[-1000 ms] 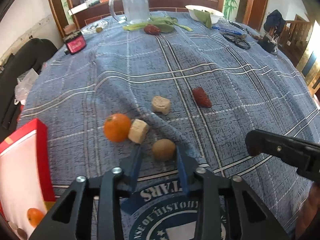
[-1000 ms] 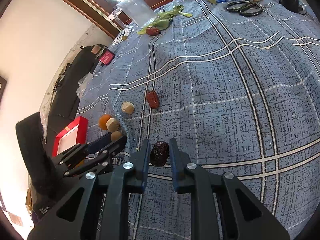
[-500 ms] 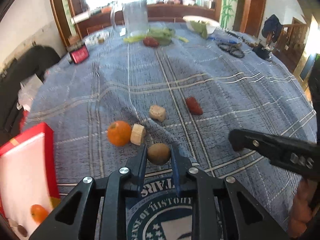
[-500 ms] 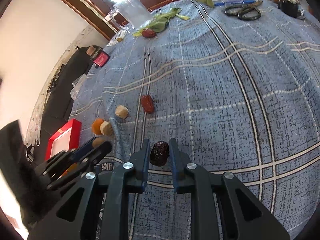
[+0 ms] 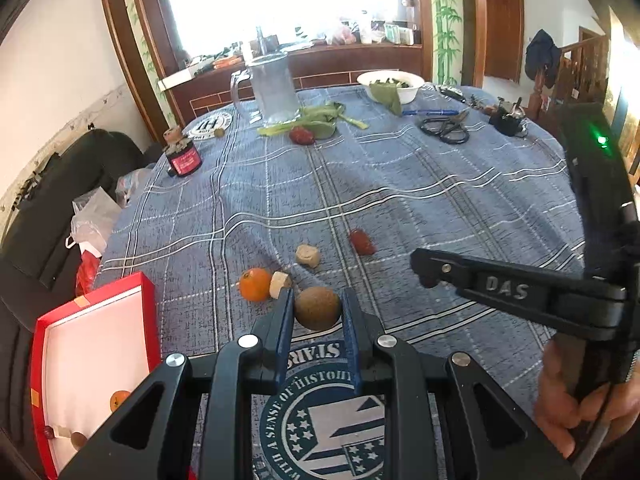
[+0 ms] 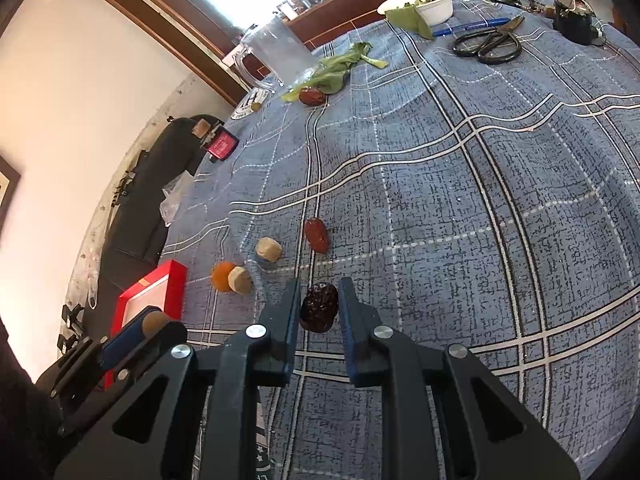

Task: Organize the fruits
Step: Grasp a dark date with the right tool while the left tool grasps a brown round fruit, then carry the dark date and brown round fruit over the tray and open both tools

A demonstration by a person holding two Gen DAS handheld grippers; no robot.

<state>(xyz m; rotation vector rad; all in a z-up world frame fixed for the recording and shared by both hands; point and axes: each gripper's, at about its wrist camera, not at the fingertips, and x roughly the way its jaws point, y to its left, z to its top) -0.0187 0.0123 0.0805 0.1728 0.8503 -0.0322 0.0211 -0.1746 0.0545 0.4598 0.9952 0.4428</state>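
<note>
Kiwi [image 5: 317,307], fuzzy and round, we see clamped in left jaws; wrinkled dark date [image 6: 318,306] in right jaws marked "DAS".

We see the left gripper [image 5: 317,312] closed on a brown kiwi [image 5: 317,307], its blue-lined fingers [image 5: 285,320] pressed to either side of the fruit. Just beyond, on the blue plaid tablecloth [image 5: 400,184], an orange [image 5: 255,284] touches a pale cut piece [image 5: 280,284]; another pale piece [image 5: 308,255] and a red date [image 5: 362,242] lie a little farther out. At lower left an open red box [image 5: 92,360] holds a small orange fruit [image 5: 119,399]. The right gripper [image 5: 424,272] reaches in from the right, held by a hand [image 5: 576,408]; we cannot tell what it carries. Far across stand a glass pitcher [image 5: 274,88], white bowl [image 5: 390,82] and scissors [image 5: 446,130].
</note>
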